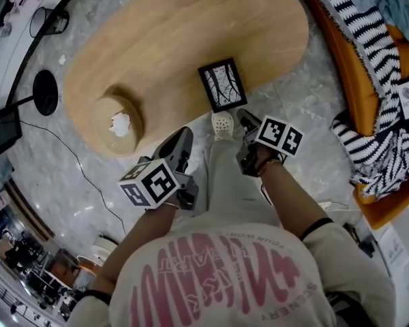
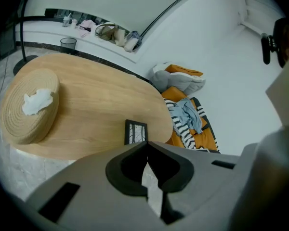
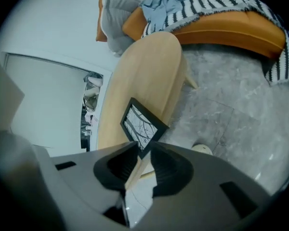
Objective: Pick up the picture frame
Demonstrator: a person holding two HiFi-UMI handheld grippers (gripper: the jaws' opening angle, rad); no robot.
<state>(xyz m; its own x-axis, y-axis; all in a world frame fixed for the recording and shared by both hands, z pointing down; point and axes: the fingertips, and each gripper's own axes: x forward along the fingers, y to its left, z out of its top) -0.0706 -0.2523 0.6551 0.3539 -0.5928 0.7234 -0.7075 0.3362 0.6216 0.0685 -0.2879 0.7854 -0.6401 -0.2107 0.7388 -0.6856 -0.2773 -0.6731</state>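
The picture frame (image 1: 222, 85), black-edged with a branch drawing, lies flat on the oval wooden table (image 1: 177, 39) close to its near edge. My right gripper (image 1: 249, 121) hovers just short of the frame's near right corner, over the floor. In the right gripper view the frame (image 3: 142, 126) shows just past the gripper (image 3: 143, 150), whose jaws stand slightly apart with nothing between them. My left gripper (image 1: 177, 145) hangs lower left of the frame, off the table edge. From the left gripper view, the frame (image 2: 136, 131) sits beyond the gripper (image 2: 147, 144), whose tips touch, empty.
A round woven box (image 1: 116, 123) with white tissue sits on the table's left end. An orange sofa (image 1: 368, 53) with a striped blanket and blue cloth runs along the right. A white shoe (image 1: 222, 124) stands below the frame. A lamp base (image 1: 46, 92) and cable lie on the marble floor.
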